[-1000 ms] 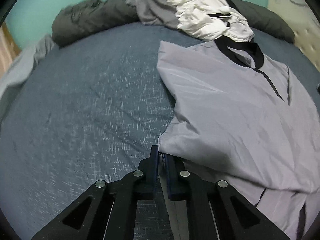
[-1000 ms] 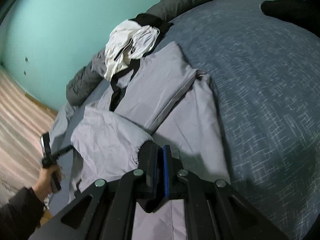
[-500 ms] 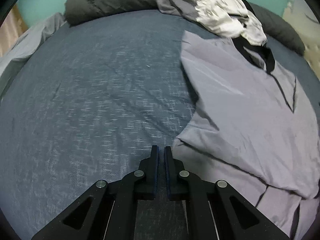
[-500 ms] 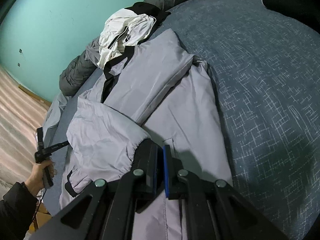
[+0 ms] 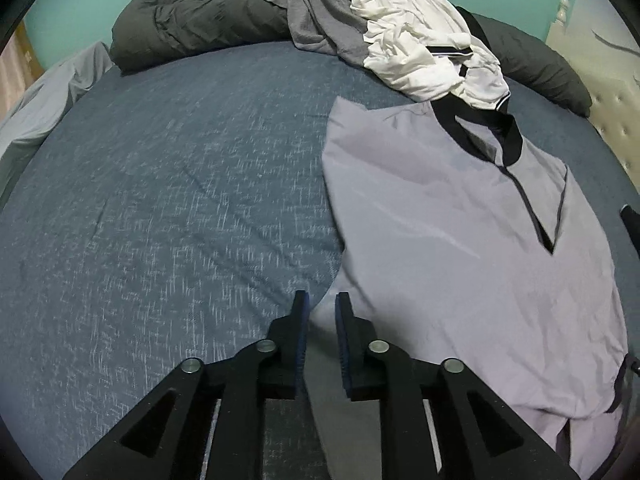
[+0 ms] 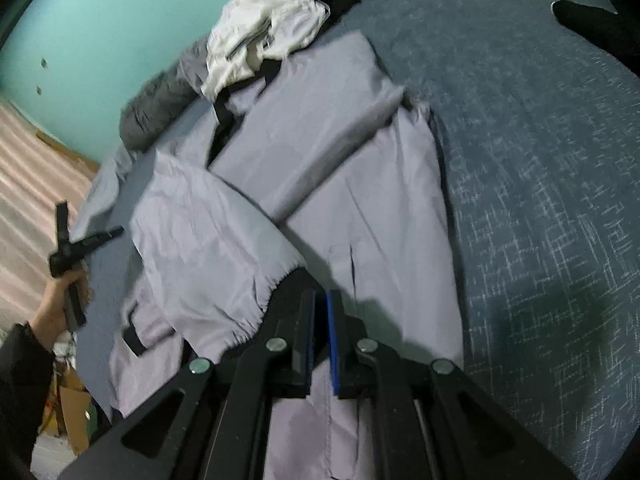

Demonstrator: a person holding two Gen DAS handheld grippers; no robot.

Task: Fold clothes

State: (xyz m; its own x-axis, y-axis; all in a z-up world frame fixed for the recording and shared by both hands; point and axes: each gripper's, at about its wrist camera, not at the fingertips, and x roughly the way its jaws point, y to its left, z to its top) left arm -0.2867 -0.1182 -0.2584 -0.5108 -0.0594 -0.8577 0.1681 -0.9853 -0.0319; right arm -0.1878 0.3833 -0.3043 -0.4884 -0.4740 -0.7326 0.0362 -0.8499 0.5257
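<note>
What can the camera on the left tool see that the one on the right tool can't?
Only the left view shows the jacket's black collar spread flat and the padded headboard.

Only the right view shows the folded sleeve, a hand gripping the other tool, and the floor.

Both show the jacket on the blue bed, the white clothes pile, and the green wall.

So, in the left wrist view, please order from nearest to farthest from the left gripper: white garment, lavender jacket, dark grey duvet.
From the left gripper:
1. Lavender jacket, right beside the fingertips.
2. White garment, far right, above the collar.
3. Dark grey duvet, along the far edge.
</note>
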